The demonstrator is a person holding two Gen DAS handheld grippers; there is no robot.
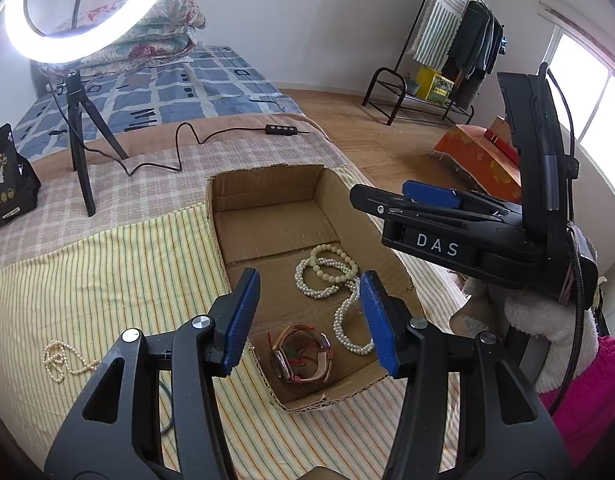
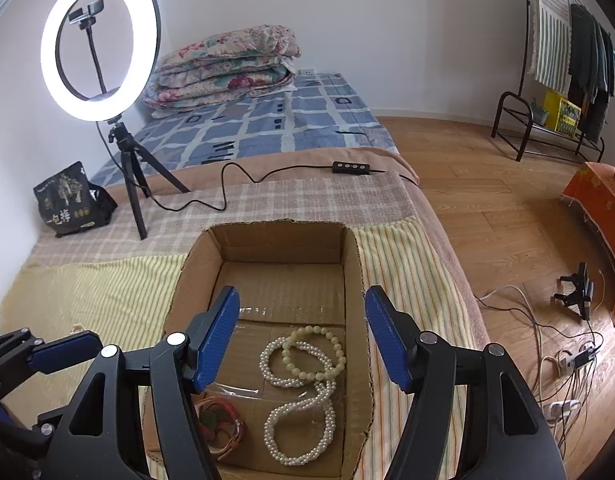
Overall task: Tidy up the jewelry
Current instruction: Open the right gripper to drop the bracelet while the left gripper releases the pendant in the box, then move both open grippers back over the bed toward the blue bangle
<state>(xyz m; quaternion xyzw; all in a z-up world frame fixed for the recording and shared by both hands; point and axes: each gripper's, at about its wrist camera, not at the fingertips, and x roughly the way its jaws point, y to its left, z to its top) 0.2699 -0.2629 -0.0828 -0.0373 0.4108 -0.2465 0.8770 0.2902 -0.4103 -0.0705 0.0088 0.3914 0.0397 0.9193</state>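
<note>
An open cardboard box lies on the bed. Inside lie pearl bracelets, a longer pearl loop and a red-and-pink watch with bangles. A thin pearl necklace lies on the yellow striped cloth left of the box. My left gripper is open and empty above the box's near end. My right gripper is open and empty above the box; it also shows in the left wrist view, at the box's right side.
A ring light on a black tripod stands behind the box, its cable and remote across the bed. A black bag sits at the left. Folded quilts lie at the back. The bed edge drops to wooden floor on the right.
</note>
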